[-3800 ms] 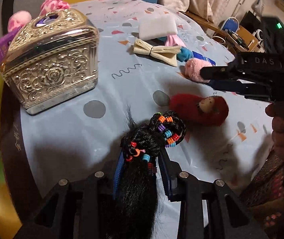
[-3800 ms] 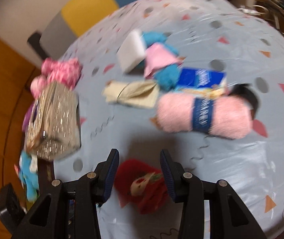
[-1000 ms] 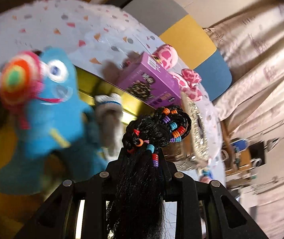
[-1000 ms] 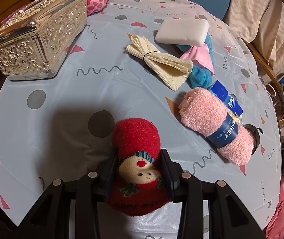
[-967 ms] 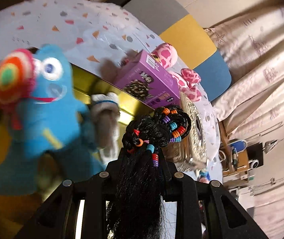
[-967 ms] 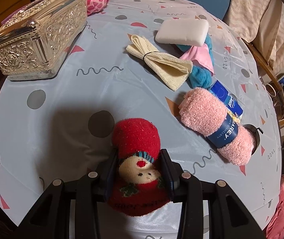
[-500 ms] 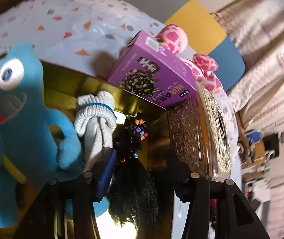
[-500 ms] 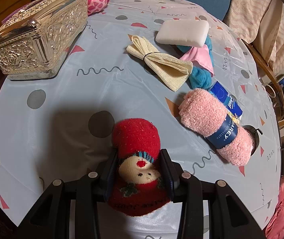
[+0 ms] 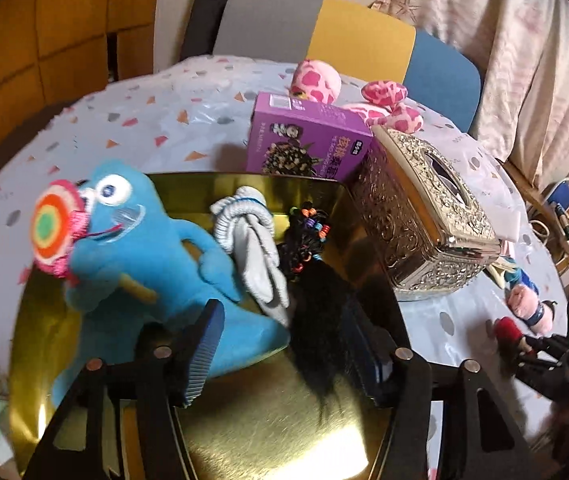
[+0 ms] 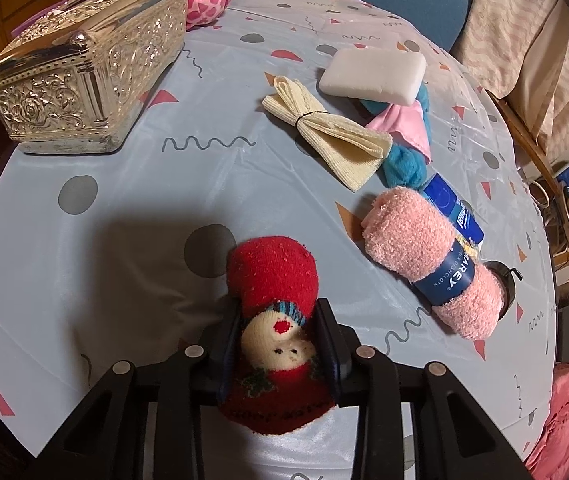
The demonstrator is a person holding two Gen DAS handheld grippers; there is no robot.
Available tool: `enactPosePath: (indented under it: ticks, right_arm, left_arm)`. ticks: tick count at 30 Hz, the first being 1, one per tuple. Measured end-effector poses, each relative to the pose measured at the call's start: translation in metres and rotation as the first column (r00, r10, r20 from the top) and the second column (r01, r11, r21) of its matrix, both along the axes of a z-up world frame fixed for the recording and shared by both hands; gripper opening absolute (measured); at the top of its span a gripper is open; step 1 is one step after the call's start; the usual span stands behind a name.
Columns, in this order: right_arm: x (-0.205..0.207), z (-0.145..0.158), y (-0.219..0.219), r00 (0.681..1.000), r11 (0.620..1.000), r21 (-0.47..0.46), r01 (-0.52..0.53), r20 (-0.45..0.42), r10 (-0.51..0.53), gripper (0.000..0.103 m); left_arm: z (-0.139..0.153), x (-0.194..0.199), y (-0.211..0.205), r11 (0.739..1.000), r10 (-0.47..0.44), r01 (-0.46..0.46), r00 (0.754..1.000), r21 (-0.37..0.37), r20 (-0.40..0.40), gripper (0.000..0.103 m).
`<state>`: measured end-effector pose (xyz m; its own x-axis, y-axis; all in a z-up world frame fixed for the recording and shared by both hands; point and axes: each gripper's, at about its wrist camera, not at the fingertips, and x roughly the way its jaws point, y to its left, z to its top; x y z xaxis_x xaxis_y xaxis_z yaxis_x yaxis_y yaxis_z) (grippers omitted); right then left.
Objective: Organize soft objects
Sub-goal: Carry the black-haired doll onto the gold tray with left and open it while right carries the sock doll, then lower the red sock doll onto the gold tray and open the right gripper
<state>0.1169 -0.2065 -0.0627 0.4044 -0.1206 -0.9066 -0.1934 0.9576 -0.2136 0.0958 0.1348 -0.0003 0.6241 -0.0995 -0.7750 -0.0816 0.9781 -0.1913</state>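
Black beaded hairpiece (image 9: 316, 280) lies in the gold tray (image 9: 264, 432) beside the blue plush (image 9: 140, 264), the left gripper (image 9: 284, 344) just opened off it, while the right gripper (image 10: 280, 344), jaws just closing, clamps the red sock doll (image 10: 274, 312) on the table (image 10: 144, 216).

Warm dim light (fisheye-warped edges)

"DISHCLOTH" on pink towel's blue band (image 10: 450, 280)

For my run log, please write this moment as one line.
left gripper: open, jaws just opening, black hairpiece released in gold tray | right gripper: closing on red sock doll
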Motion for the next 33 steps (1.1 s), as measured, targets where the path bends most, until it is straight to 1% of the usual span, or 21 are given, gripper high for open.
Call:
enactPosePath:
  ticks: [2, 5, 7, 10, 11, 16, 18, 22, 26, 29, 33]
  right_arm:
    - [0.000, 0.002, -0.001, 1.000, 1.000, 0.014, 0.010, -0.002, -0.010, 0.032]
    - [-0.001, 0.006, -0.003, 1.000, 0.999, 0.033, 0.027, 0.003, -0.027, 0.028]
    - [-0.003, 0.014, -0.005, 0.999, 0.997, 0.071, 0.042, 0.021, -0.044, 0.025]
    - [-0.010, 0.033, -0.004, 0.996, 0.986, 0.156, 0.054, 0.066, -0.065, 0.025]
    - [-0.014, 0.043, 0.000, 0.994, 0.981, 0.190, 0.041, 0.092, -0.059, 0.025]
    - [-0.023, 0.074, 0.026, 0.986, 0.966, 0.257, -0.023, 0.166, -0.020, 0.023]
    - [-0.023, 0.086, 0.043, 0.983, 0.949, 0.306, -0.075, 0.184, 0.019, 0.023]
    - [-0.029, 0.104, 0.084, 0.969, 0.914, 0.358, -0.191, 0.216, 0.118, 0.023]
    - [-0.033, 0.112, 0.133, 0.948, 0.860, 0.410, -0.304, 0.223, 0.228, 0.023]
    - [-0.034, 0.110, 0.163, 0.933, 0.825, 0.438, -0.357, 0.213, 0.291, 0.023]
    - [-0.029, 0.095, 0.208, 0.917, 0.802, 0.444, -0.399, 0.170, 0.361, 0.024]
  left_arm:
    - [0.004, -0.007, 0.001, 1.000, 0.004, -0.005, 1.000, 0.025, 0.022, 0.069]
    - [0.008, -0.014, 0.003, 0.999, 0.006, -0.007, 0.999, 0.035, 0.038, 0.071]
    - [0.010, -0.017, 0.005, 0.999, 0.006, -0.008, 0.999, 0.045, 0.043, 0.071]
    - [0.012, -0.021, 0.007, 0.998, 0.012, -0.015, 0.999, 0.053, 0.051, 0.072]
    - [0.012, -0.022, 0.008, 0.998, 0.014, -0.017, 0.999, 0.054, 0.051, 0.072]
    - [0.011, -0.027, 0.014, 0.999, 0.021, -0.023, 0.999, 0.033, 0.049, 0.072]
    - [0.012, -0.029, 0.015, 0.999, 0.023, -0.025, 0.998, 0.031, 0.052, 0.072]
    - [0.011, -0.032, 0.023, 0.999, 0.039, -0.040, 0.998, 0.019, 0.050, 0.073]
    - [0.013, -0.034, 0.040, 0.997, 0.081, -0.081, 0.995, 0.001, 0.057, 0.073]
    - [0.013, -0.038, 0.055, 0.993, 0.116, -0.116, 0.991, -0.015, 0.062, 0.073]
    - [0.013, -0.043, 0.075, 0.987, 0.162, -0.160, 0.985, -0.026, 0.067, 0.073]
